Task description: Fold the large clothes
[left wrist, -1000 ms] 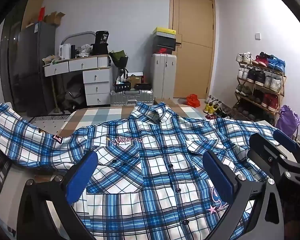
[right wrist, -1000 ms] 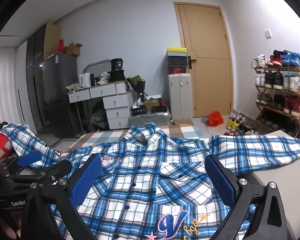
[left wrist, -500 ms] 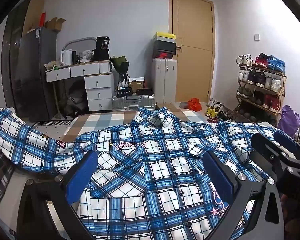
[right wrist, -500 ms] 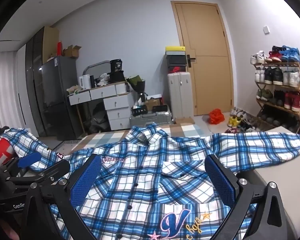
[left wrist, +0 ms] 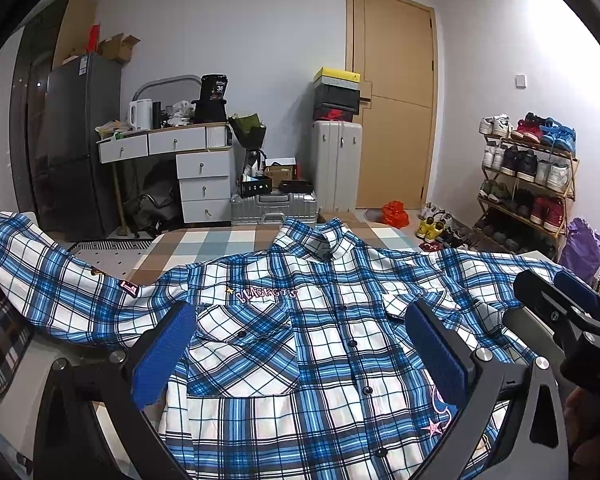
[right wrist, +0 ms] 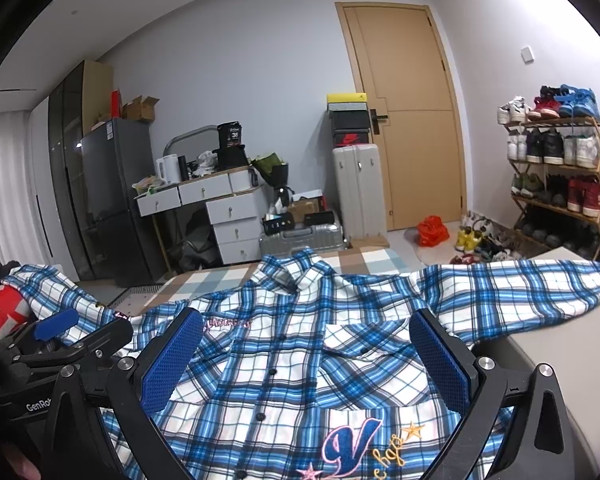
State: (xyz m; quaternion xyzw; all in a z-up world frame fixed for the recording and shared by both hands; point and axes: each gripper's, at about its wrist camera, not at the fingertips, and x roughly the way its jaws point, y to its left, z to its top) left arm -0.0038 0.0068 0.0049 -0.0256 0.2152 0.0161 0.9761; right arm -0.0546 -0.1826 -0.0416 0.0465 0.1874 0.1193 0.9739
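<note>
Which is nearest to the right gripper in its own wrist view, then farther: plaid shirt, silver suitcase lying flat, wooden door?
From the right gripper:
1. Plaid shirt, spread directly beneath the fingers.
2. Silver suitcase, on the floor beyond the collar.
3. Wooden door, back wall, right of centre.

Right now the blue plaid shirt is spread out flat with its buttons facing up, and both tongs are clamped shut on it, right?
Not quite. The blue plaid shirt does lie spread out, buttons up, but neither pair of tongs is clamped on it. The left tongs in the left wrist view and the right tongs in the right wrist view both stand wide open above the fabric, gripping nothing.
</note>
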